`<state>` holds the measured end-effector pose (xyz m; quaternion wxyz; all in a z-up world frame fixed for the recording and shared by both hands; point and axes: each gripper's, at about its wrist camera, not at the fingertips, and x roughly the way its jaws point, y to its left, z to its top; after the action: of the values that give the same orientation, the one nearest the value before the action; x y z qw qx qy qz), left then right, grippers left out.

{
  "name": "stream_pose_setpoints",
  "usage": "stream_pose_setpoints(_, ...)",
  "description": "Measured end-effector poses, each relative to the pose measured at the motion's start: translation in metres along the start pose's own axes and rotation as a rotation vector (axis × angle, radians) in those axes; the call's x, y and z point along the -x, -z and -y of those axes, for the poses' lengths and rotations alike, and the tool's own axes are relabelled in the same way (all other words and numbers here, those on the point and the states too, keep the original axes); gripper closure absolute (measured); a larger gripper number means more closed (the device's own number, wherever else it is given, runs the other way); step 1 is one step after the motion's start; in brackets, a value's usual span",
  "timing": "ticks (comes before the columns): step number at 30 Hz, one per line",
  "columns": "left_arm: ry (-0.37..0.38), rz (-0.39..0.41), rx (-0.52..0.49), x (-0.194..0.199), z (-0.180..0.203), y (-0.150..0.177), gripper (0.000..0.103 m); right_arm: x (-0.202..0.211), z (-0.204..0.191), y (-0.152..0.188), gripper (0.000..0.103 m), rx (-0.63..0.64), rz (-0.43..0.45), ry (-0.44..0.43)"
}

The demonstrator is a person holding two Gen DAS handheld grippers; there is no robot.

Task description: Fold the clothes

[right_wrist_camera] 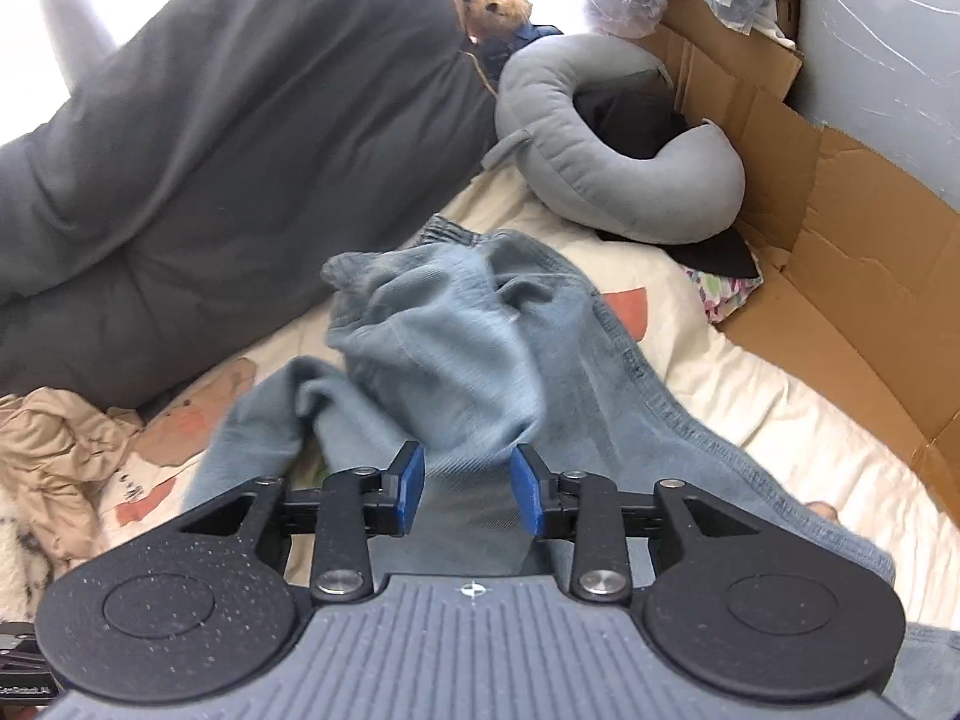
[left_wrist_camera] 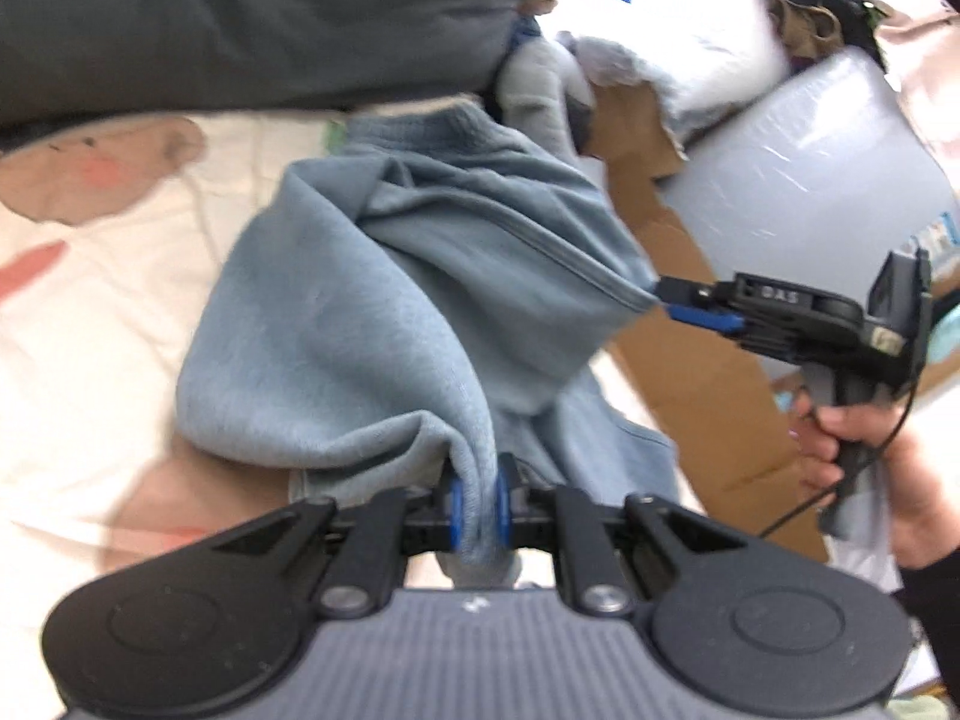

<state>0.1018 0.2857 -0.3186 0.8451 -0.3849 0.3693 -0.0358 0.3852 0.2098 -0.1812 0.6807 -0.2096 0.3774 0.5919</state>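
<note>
A light blue fleece garment (left_wrist_camera: 384,312) hangs bunched over the cream printed bedsheet (left_wrist_camera: 90,324), lifted by both grippers. My left gripper (left_wrist_camera: 478,510) is shut on a thick fold of it, which fills the gap between the blue pads. In the left wrist view my right gripper (left_wrist_camera: 672,299) is at the right, and a taut seamed edge of the garment runs to a point at its fingertips. In the right wrist view the garment (right_wrist_camera: 480,354) is blurred and passes between the right gripper's (right_wrist_camera: 468,492) pads, which stand a little apart with cloth filling the gap.
A dark grey duvet (right_wrist_camera: 240,138) lies along the far side. A grey neck pillow (right_wrist_camera: 600,138) and a teddy bear (right_wrist_camera: 498,0) sit by flattened cardboard (right_wrist_camera: 840,276). Crumpled beige cloth (right_wrist_camera: 54,456) lies left. A hand (left_wrist_camera: 840,438) holds the right gripper's handle.
</note>
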Motion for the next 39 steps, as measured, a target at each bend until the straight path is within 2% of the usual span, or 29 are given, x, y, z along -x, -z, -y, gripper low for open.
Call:
stream_pose_setpoints(7,0.082,-0.092,0.0,-0.013,0.029,0.029,0.092,0.035,0.013,0.043,0.064,-0.013,0.003,-0.04)
stream_pose_setpoints(12,0.121,-0.179,-0.005,-0.021,0.046,0.05,0.092,0.053,0.036,0.097,0.063,-0.054,-0.051,-0.05)
stream_pose_setpoints(18,0.188,-0.302,-0.063,-0.034,0.079,0.075,0.092,0.067,0.066,0.168,0.063,-0.139,-0.118,-0.059)
stream_pose_setpoints(21,0.223,-0.358,-0.093,-0.043,0.093,0.084,0.092,0.066,0.076,0.202,0.063,-0.181,-0.139,-0.091)
stream_pose_setpoints(28,0.182,-0.445,-0.109,-0.058,0.089,0.1,0.092,0.048,0.084,0.255,0.063,-0.282,-0.158,-0.178)
stream_pose_setpoints(32,0.164,-0.464,-0.121,-0.062,0.085,0.102,0.092,0.036,0.078,0.259,0.062,-0.311,-0.16,-0.218)
stream_pose_setpoints(39,0.116,-0.482,-0.081,-0.059,0.058,0.106,0.092,0.014,0.057,0.253,0.061,-0.233,-0.185,-0.238)
